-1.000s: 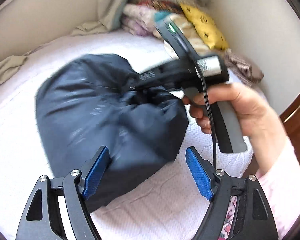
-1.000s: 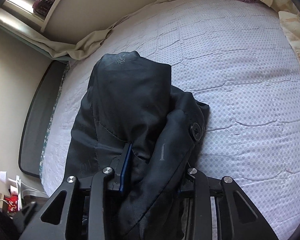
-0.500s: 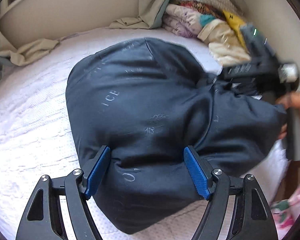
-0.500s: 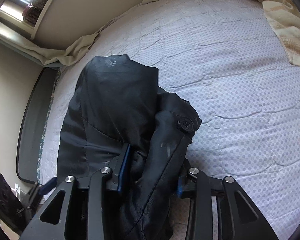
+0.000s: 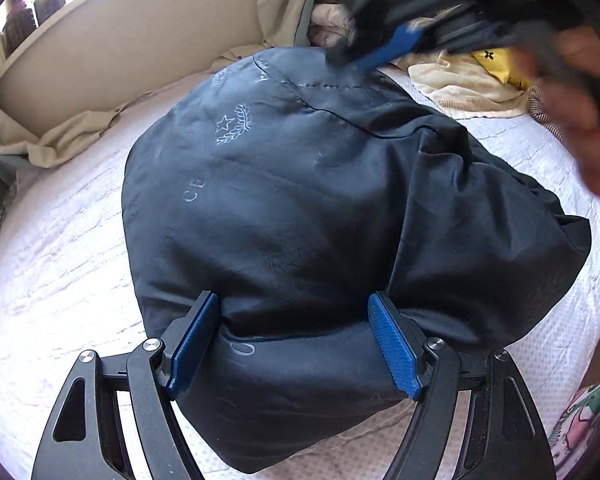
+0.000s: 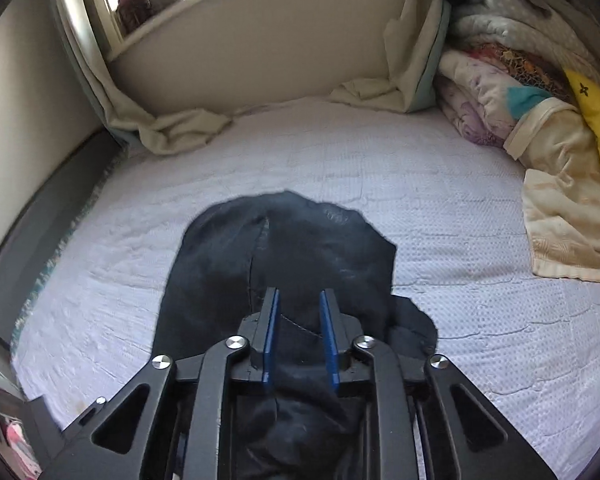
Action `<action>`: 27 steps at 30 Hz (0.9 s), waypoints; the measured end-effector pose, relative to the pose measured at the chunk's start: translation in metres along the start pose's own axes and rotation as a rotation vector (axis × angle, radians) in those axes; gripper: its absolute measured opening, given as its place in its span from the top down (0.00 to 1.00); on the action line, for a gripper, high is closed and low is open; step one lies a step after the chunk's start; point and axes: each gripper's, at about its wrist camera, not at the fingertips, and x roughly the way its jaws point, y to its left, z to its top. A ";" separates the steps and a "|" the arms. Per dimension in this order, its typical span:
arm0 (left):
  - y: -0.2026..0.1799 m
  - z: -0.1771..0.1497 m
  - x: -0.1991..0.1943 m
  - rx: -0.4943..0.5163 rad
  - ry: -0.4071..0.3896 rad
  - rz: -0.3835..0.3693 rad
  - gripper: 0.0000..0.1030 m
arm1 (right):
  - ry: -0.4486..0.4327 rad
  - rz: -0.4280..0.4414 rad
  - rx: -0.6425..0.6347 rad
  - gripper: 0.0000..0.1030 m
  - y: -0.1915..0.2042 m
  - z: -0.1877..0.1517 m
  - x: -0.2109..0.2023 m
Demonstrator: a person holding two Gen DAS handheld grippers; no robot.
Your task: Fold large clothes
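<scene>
A dark navy jacket [image 5: 300, 220] with faint printed emblems lies bunched on the white quilted bed [image 5: 60, 260]. My left gripper [image 5: 296, 344] is open, its blue pads straddling the jacket's near folded edge. My right gripper [image 6: 299, 336] hovers above the jacket [image 6: 292, 248], its jaws a small gap apart with nothing between the pads. In the left wrist view the right gripper [image 5: 384, 54] shows blurred at the top, over the jacket's far edge, with the hand behind it.
A pile of folded blankets and towels [image 6: 540, 120] sits at the bed's right side. A beige sheet [image 6: 180, 128] is crumpled along the far wall under a window sill. A dark bed frame [image 6: 40, 240] runs along the left edge.
My right gripper let go of the jacket and rose above it, swinging to face the far wall. My left gripper moved in, its pads now around the jacket's near edge.
</scene>
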 end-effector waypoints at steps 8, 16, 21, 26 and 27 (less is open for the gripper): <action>-0.009 0.000 0.010 0.053 0.002 0.006 0.20 | 0.197 -0.070 0.021 0.91 -0.011 -0.011 0.075; -0.020 0.003 0.020 0.093 -0.004 0.016 0.18 | 0.241 -0.144 0.012 1.00 -0.023 -0.025 0.117; -0.021 0.004 0.024 0.096 -0.007 0.014 0.17 | 0.248 -0.115 0.043 1.00 -0.034 -0.028 0.129; -0.024 0.005 0.028 0.108 0.015 0.026 0.14 | 0.220 -0.084 0.069 1.00 -0.036 -0.026 0.124; -0.024 0.007 0.028 0.109 0.022 0.026 0.14 | 0.218 -0.078 0.067 1.00 -0.036 -0.024 0.117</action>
